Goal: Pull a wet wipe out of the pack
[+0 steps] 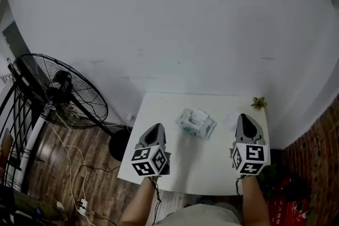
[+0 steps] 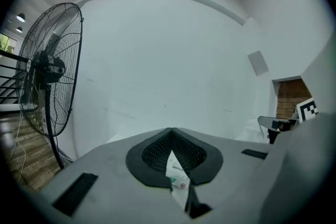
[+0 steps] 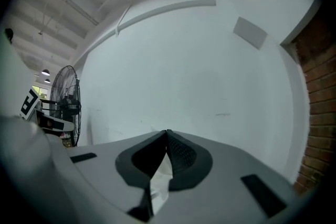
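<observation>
**Wipe pull: no grip on the pack**

Seeing wet wipe pack (image 1: pixel 196 123) mid-table (image 1: pixel 209 169), apart from left gripper (image 1: pixel 154 127) at near left and right gripper (image 1: pixel 245 117) at near right. Both sets of jaws pressed together at the tips. Noting white scrap (image 3: pixel 160 178) behind right's tips, can't tell if pinched. Judging pull unconfirmed.

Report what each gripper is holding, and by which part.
Nothing, it seems. The left gripper and right gripper both have jaws shut tip to tip, clear of the wipe pack, which lies on the table between them.
</observation>
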{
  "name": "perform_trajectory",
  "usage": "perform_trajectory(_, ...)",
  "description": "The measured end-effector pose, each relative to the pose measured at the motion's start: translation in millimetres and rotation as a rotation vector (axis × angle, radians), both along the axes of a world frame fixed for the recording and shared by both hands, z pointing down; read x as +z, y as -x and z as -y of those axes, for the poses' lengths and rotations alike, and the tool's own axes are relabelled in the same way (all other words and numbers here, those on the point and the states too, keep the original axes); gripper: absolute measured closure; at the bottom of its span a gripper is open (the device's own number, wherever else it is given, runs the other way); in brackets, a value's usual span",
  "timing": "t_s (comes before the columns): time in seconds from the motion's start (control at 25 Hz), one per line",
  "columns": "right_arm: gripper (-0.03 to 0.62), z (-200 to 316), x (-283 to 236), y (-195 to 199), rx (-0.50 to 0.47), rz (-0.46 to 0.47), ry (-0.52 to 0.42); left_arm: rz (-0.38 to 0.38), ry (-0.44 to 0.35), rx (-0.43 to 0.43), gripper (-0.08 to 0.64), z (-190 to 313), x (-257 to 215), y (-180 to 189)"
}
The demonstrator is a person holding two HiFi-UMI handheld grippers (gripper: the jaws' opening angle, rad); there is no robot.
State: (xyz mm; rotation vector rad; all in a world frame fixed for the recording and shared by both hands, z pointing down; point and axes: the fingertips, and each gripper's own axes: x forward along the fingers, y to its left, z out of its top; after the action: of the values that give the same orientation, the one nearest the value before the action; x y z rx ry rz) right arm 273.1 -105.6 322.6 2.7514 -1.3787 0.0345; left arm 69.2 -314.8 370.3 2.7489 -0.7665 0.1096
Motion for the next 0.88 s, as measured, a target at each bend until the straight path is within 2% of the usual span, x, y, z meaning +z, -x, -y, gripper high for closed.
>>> perform_trajectory(0.32,0.591,-13,9,3,0.037,0.03,-0.012,-0.002,-0.002,0.03,0.549,-6,2,-17)
perform_trajectory(0.44,0.591,-11,8,1,0.031,0.061,-0.037,-0.012,0.001,0.024,0.549,-5,0,-16)
perform_trajectory(0.88,0.591,0,-2,4,-0.005,0.049,-0.039,-0.018,0.009,-0.017,0.549,8,-1,-1)
